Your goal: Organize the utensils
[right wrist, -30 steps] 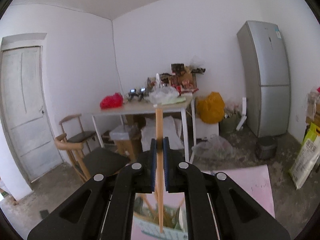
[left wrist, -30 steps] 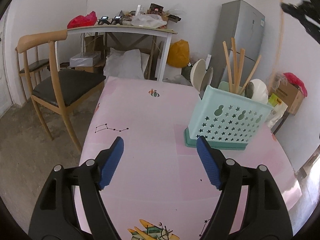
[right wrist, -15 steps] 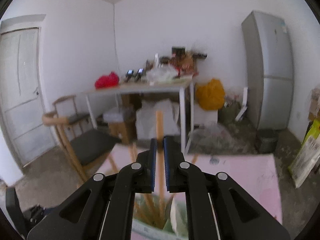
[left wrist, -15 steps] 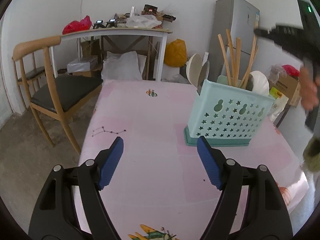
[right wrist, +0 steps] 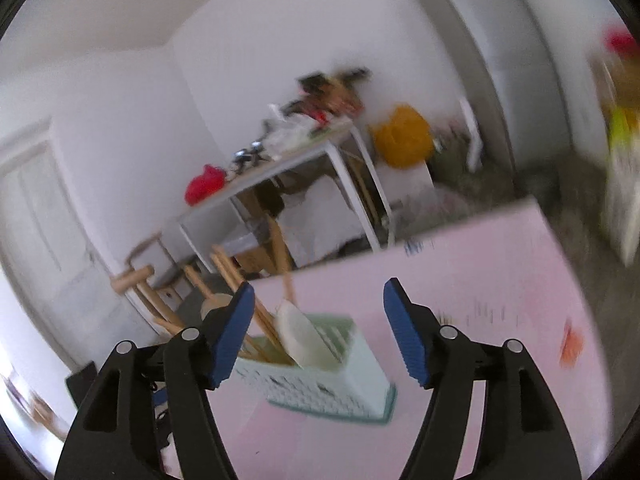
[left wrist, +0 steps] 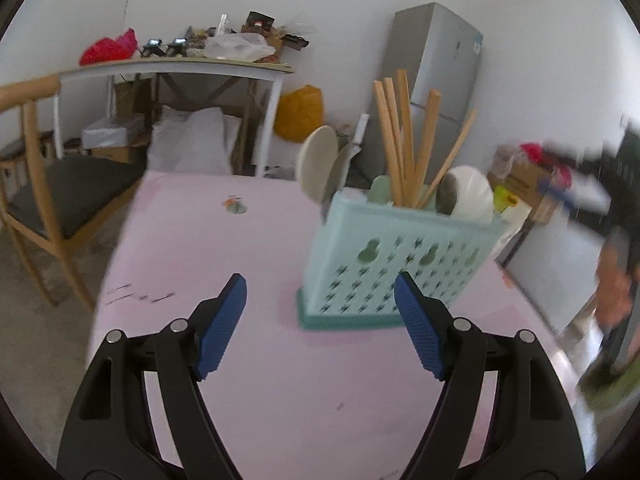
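A mint-green star-pierced utensil basket (left wrist: 394, 256) stands on the pink table (left wrist: 224, 248). It holds several wooden chopsticks (left wrist: 404, 140) and pale spoons (left wrist: 466, 196). My left gripper (left wrist: 320, 304) hovers low over the table just in front of the basket, open and empty. In the tilted, blurred right wrist view the same basket (right wrist: 320, 376) lies below my right gripper (right wrist: 318, 320), whose jaws are opening with nothing between the pads. The chopsticks (right wrist: 240, 292) lean out of the basket behind its left finger.
A wooden chair (left wrist: 44, 168) stands left of the table. Behind are a cluttered white side table (left wrist: 176, 68), a yellow bag (left wrist: 300, 114), a grey fridge (left wrist: 436, 68) and boxes (left wrist: 524, 180) at the right. A blurred hand (left wrist: 612, 284) shows at the right edge.
My right gripper let go of the chopstick it held upright, spread its jaws, dropped lower and rolled. The chopstick now stands in the basket. My left gripper shifted slightly toward the basket.
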`<state>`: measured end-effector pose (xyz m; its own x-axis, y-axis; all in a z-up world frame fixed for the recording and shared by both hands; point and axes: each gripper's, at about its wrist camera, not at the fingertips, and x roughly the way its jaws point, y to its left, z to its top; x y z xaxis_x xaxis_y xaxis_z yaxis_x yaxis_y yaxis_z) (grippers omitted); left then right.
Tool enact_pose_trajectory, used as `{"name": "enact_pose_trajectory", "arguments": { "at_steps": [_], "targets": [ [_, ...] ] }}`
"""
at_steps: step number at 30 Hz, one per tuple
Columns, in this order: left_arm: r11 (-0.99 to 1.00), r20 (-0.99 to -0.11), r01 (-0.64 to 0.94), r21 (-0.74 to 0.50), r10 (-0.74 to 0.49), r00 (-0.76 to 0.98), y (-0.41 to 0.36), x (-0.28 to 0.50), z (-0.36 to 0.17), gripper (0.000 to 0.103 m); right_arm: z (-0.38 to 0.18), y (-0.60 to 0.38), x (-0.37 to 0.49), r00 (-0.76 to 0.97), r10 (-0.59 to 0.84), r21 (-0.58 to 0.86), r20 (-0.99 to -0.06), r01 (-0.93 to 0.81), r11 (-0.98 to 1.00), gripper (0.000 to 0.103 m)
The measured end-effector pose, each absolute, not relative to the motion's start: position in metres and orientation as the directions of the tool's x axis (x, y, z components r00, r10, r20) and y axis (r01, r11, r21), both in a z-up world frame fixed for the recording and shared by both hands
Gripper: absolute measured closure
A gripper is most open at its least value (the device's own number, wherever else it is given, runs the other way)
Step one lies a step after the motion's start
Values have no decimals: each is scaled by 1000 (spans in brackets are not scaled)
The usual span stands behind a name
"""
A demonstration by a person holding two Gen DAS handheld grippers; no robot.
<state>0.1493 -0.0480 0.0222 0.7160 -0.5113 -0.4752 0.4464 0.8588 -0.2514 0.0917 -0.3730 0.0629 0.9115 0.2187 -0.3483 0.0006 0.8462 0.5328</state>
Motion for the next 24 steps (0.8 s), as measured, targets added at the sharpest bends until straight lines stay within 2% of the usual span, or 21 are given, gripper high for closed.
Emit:
{"name": "enact_pose_trajectory", "arguments": {
  "at_steps": [3, 9, 12, 14, 17, 24],
  "targets": [
    [836, -461, 455, -306, -548, 698, -57, 167, 20, 31, 19, -394, 101, 881, 312, 715, -355, 40, 698, 38],
    [801, -464, 455, -389, -597, 654, -76, 198, 17, 33, -27, -394, 130, 845, 428, 835, -321, 39, 549, 38],
    [774, -453, 477, -416, -631, 630, -83, 199, 15, 43, -34, -388, 141, 824, 473, 852, -313, 23, 524, 39],
    [778, -454, 476, -409, -626, 634, -86, 197, 16, 44, -35, -378, 146, 801, 511, 855, -312, 3, 518, 40],
    [793, -461, 465, -393, -608, 646, -87, 193, 18, 44, -31, -365, 149, 797, 490, 822, -354, 15, 570, 40],
    [830, -482, 405, -383, -553, 679, -63, 168, 24, 45, -23, -343, 147, 773, 504, 811, -386, 24, 585, 40]
  ]
}}
